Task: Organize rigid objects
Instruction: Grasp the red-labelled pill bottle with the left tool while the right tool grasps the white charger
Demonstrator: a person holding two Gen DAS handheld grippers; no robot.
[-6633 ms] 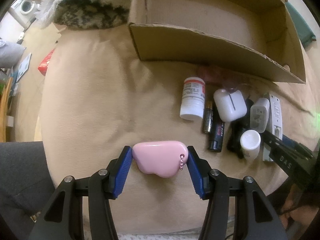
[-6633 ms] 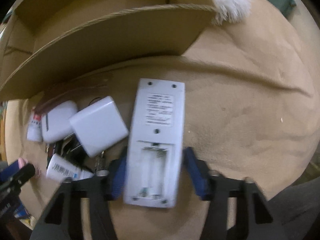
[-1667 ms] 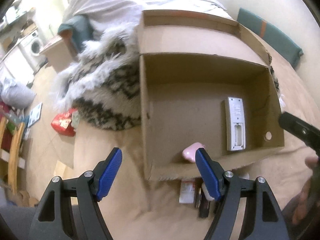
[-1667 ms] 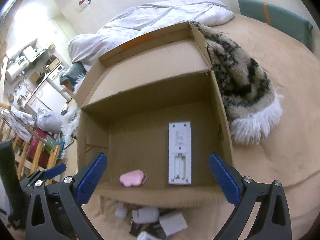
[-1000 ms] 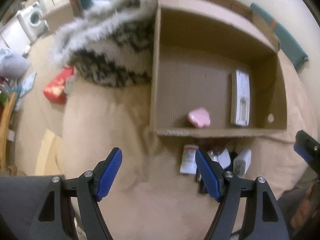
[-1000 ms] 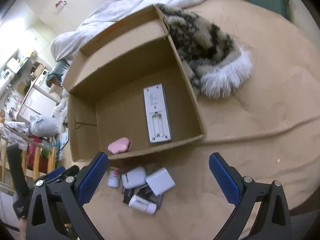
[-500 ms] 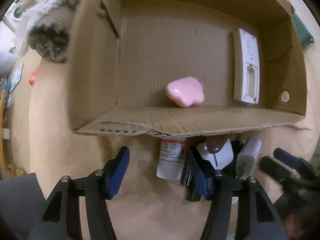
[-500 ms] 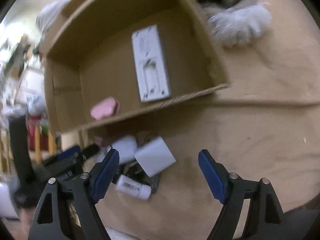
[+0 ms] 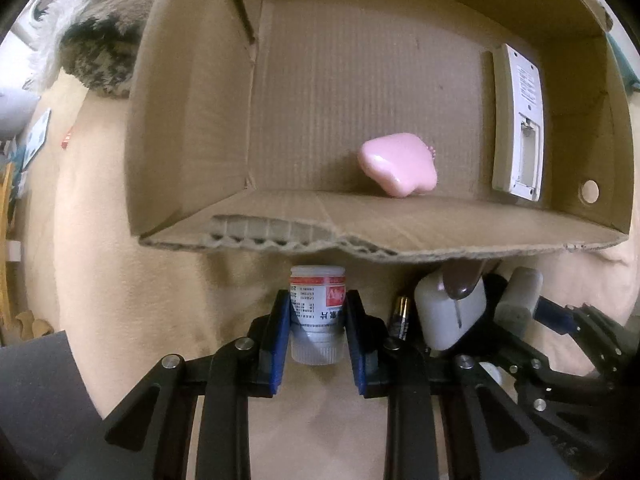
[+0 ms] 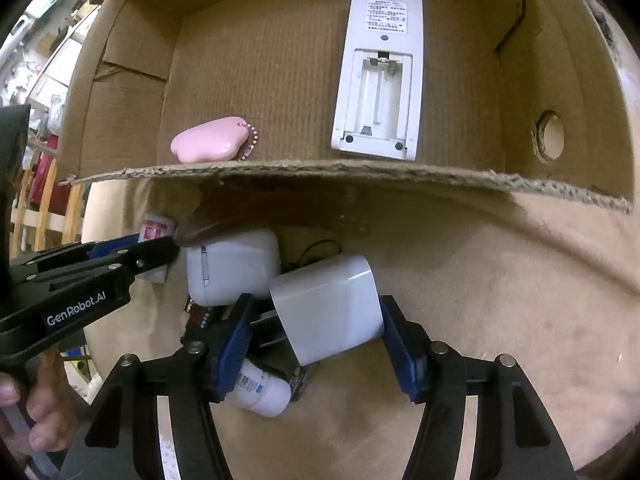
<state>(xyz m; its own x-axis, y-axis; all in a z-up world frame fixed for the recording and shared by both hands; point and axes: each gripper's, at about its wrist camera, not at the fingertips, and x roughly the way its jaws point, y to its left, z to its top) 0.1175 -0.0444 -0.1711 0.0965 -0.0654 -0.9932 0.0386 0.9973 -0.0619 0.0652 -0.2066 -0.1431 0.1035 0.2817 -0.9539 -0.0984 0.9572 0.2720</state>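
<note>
Left gripper (image 9: 318,320) clamps a pill bottle (image 9: 317,312) lying just before the box (image 9: 192,128); right gripper (image 10: 316,330), half-open, brackets a charger (image 10: 328,308) without a firm pinch. Inside the box lie a pink case (image 9: 396,170) and, right, a remote (image 10: 380,72).

Warm, dim indoor light, yellowish cast. Strong fisheye bulge; black vignette at corners, straight edges of cardboard box (image 9: 192,120) bowed. Deep shadow under box's near wall. Soft glare on pink case (image 9: 396,170) inside box. Box interior sharp; room left of box overexposed, blurred. Mild grain overall.
</note>
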